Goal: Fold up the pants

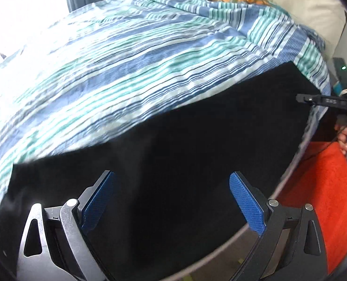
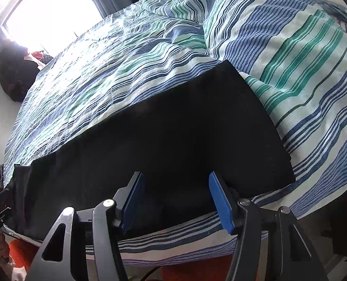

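The jaws of the left gripper (image 1: 171,201) are spread wide, with nothing seen between the blue pads (image 1: 246,207); only black cloth is seen beyond them; the jaws of the right gripper (image 2: 177,201) are parted somewhat less, and no cloth is pinched there either, though the near hem lies just past the fingertips. Both tools are held low over the near edge of the pants (image 2: 164,135), probably so that this edge can be taken at two places at once. The pants are laid flat on the striped bedspread (image 2: 103,75) as one long dark band, seemingly already doubled leg on leg; in the right wrist view the long axis is run from 8 o'clock to 1 o'clock, a squared end being pointed toward 1 o'clock beside the striped pillow (image 2: 297,53). In the left wrist view the band is stretched toward 2 o'clock, where the other tool is glimpsed at 3 o'clock; an orange cloth (image 1: 323,192) is seen at 4 o'clock, off the bed.
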The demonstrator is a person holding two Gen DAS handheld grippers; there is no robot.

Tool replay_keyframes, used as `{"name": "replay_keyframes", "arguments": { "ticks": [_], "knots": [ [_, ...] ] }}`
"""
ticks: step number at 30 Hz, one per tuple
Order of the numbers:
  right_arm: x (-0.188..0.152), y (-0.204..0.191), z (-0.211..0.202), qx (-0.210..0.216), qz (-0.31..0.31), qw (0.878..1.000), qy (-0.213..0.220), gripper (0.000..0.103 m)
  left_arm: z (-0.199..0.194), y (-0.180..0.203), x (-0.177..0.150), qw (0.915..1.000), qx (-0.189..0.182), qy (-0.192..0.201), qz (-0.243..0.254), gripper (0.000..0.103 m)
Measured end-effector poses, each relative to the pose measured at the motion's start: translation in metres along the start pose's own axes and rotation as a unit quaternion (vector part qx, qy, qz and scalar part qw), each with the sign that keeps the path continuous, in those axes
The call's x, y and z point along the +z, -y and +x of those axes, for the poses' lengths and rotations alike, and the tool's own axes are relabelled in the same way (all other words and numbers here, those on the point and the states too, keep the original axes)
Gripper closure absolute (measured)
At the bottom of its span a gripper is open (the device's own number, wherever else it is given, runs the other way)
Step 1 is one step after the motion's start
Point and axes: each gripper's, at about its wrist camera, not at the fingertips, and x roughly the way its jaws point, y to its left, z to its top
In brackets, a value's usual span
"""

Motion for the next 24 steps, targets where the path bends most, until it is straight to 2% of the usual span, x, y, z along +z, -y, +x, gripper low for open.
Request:
{"name": "replay_keyframes", "arguments": {
  "ticks": [1, 3, 6, 9, 12, 15, 18, 22, 24],
  "knots": [
    [0.001, 0.000, 0.000, 0.002, 0.001, 1.000, 0.001, 0.045, 0.010, 0.011, 0.008, 0.9999, 0.014, -0.004, 0.001, 0.005],
    [0.001, 0.002, 0.000, 0.007, 0.006, 1.000, 0.002, 0.045, 0.032, 0.014, 0.029, 0.9996, 0.019, -0.018, -0.012, 0.005],
    [0.002, 0.005, 0.000, 0.014, 0.012, 1.000, 0.004, 0.045, 0.063, 0.003, 0.032, 0.9981, 0.044, -0.038, -0.020, 0.005],
    [0.002, 0.004, 0.000, 0.015, 0.012, 1.000, 0.003, 0.044, 0.083, 0.006, 0.035, 0.9965, 0.073, -0.034, -0.023, 0.005],
    [0.002, 0.003, 0.000, 0.014, 0.008, 1.000, 0.002, 0.044, 0.089, 0.008, 0.035, 0.9959, 0.079, -0.032, -0.031, 0.004],
    [0.003, 0.005, -0.001, 0.018, 0.009, 1.000, 0.005, 0.044, 0.092, 0.028, 0.039, 0.9967, 0.074, -0.030, -0.017, 0.005],
    [0.003, 0.008, -0.002, 0.026, 0.016, 1.000, 0.008, 0.044, 0.074, 0.047, 0.018, 0.9974, 0.067, -0.022, 0.015, 0.005],
    [0.001, 0.010, -0.004, 0.033, 0.026, 0.999, 0.012, 0.044, 0.063, 0.073, -0.018, 0.9982, 0.041, -0.026, 0.036, 0.005],
    [-0.001, 0.013, -0.010, 0.043, 0.035, 0.998, 0.028, 0.044, 0.058, 0.081, -0.031, 0.9981, 0.040, -0.022, 0.041, 0.005]
  ]
}}
